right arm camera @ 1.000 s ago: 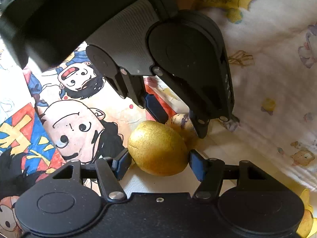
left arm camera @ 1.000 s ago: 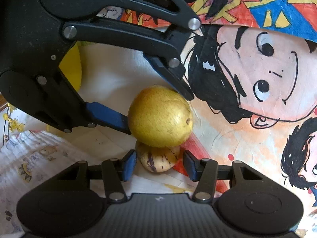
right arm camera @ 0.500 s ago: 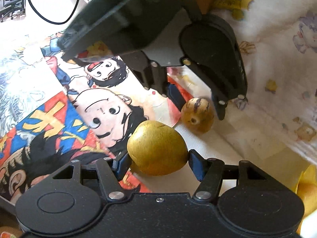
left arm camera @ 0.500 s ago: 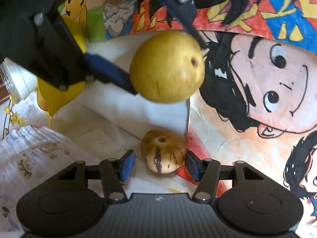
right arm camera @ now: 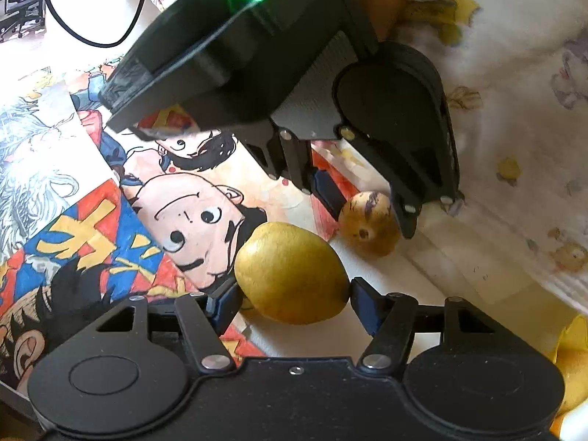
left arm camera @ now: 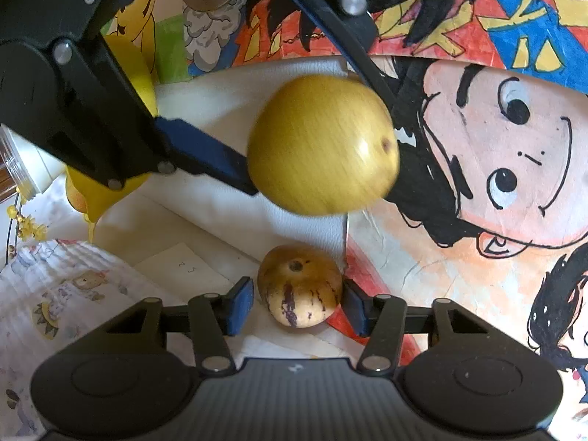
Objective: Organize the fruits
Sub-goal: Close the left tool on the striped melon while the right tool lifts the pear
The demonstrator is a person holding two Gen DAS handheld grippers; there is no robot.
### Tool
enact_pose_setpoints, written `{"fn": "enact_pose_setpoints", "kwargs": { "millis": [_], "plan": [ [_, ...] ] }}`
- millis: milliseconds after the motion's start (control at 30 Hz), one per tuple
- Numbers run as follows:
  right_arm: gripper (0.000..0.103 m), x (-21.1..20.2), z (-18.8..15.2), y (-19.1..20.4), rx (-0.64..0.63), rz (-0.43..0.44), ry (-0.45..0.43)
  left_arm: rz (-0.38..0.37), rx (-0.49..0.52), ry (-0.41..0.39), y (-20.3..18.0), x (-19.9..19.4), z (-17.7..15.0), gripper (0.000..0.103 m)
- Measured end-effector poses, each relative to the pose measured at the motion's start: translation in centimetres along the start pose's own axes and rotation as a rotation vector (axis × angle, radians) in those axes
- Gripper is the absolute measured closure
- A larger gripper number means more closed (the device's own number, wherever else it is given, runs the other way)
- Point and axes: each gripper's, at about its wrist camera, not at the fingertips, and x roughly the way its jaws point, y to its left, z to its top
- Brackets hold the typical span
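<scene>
Yellow pear (right arm camera: 290,272) clamped in right hand-held gripper (right arm camera: 294,294); left hand-held gripper (left arm camera: 297,305) closing around striped fruit (left arm camera: 299,286)

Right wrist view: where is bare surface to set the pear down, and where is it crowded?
Free: the white sheet between the striped fruit and the yellow fruit at the lower right, bordered by the printed cloth; also the comic poster on the left. Crowded: around the striped fruit, where the left gripper has its jaws closing either side of it.

Cartoon poster (left arm camera: 496,154), printed white cloth (right arm camera: 514,117), black cable (right arm camera: 95,36)
</scene>
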Motion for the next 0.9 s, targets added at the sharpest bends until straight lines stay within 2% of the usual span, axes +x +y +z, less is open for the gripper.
{"fn": "enact_pose_setpoints", "kwargs": {
  "millis": [300, 433, 633, 900],
  "plan": [
    [0.038, 0.6, 1.5, 0.2, -0.041, 0.001, -0.006, -0.002, -0.011, 0.0, 0.5, 0.4, -0.1, 0.04],
    [0.039, 0.7, 1.6, 0.3, -0.044, -0.002, -0.011, -0.011, 0.005, -0.006, 0.1, 0.4, -0.1, 0.049],
    [0.039, -0.7, 0.7, 0.7, -0.014, 0.027, 0.01, -0.006, 0.008, -0.006, -0.1, 0.3, 0.0, 0.049],
    [0.039, -2.2, -0.6, 0.6, 0.08, 0.067, 0.053, 0.011, -0.011, 0.005, 0.4, 0.4, 0.2, 0.033]
  ]
}}
